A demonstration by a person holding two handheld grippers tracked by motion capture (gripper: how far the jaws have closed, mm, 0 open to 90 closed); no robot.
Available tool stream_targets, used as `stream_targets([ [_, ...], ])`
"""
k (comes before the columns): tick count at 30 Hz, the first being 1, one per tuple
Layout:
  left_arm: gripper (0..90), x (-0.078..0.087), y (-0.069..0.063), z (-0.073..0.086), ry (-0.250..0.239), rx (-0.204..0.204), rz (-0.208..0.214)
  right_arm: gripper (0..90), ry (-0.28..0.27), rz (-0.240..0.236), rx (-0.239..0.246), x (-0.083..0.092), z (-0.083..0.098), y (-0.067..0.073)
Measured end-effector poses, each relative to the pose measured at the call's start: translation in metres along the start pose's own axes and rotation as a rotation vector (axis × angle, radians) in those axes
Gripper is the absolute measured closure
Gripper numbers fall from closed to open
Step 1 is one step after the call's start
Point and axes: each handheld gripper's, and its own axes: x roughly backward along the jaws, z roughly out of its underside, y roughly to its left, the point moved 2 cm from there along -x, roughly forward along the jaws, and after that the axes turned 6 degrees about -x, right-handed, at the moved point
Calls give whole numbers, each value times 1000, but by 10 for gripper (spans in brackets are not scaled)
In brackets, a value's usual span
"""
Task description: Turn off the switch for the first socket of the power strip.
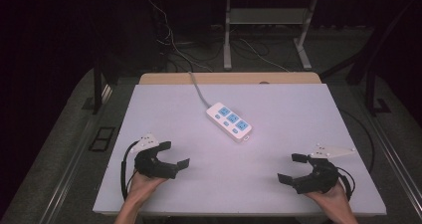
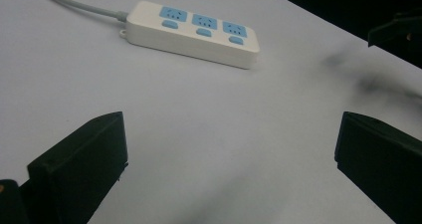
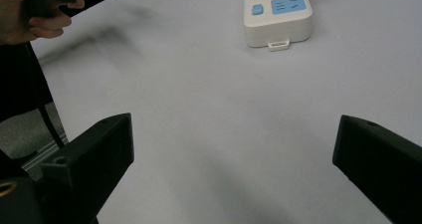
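White power strip with blue sockets lying untouched mid-desk, cord trailing to the far edge; left gripper and right gripper near the front edge, jaws wide apart, empty; work seemingly not yet begun.

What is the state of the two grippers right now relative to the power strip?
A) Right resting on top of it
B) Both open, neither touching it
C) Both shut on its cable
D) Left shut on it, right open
B: the left gripper and right gripper both have their jaws spread wide over bare table, with the power strip lying apart beyond them.
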Motion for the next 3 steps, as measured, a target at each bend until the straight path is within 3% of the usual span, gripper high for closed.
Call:
stream_targets([
  [3, 0, 0, -3, 3, 10, -6, 5, 25, 1, 1, -1, 0, 0, 0],
])
